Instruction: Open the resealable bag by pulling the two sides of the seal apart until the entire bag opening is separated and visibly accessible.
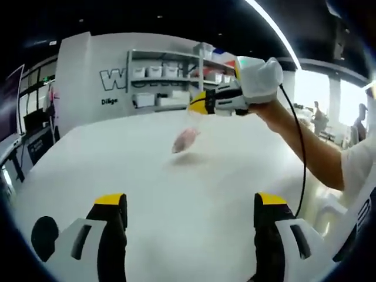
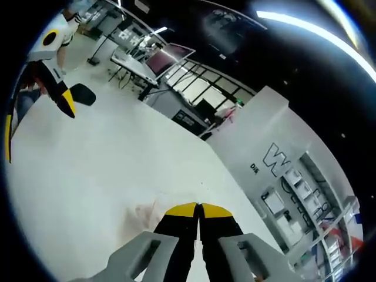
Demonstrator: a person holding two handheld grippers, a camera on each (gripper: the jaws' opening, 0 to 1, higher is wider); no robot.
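A clear resealable bag (image 1: 187,138) with something pink inside hangs above the white table (image 1: 117,170). My right gripper (image 1: 197,104) comes in from the right in a white-gloved hand and is shut on the bag's top edge. In the right gripper view its yellow-tipped jaws (image 2: 198,207) are pressed together, and the bag (image 2: 141,216) shows faintly to the left below them. My left gripper (image 1: 191,202) is open low over the table, well short of the bag, with nothing between its jaws. It also appears far off in the right gripper view (image 2: 38,120).
A black cable (image 1: 301,147) trails from the right gripper down past the person's arm. Shelves with white bins (image 1: 158,76) stand behind the table against a lettered wall. People (image 1: 358,123) stand at the far right. Desks with a monitor (image 2: 167,59) lie beyond the table.
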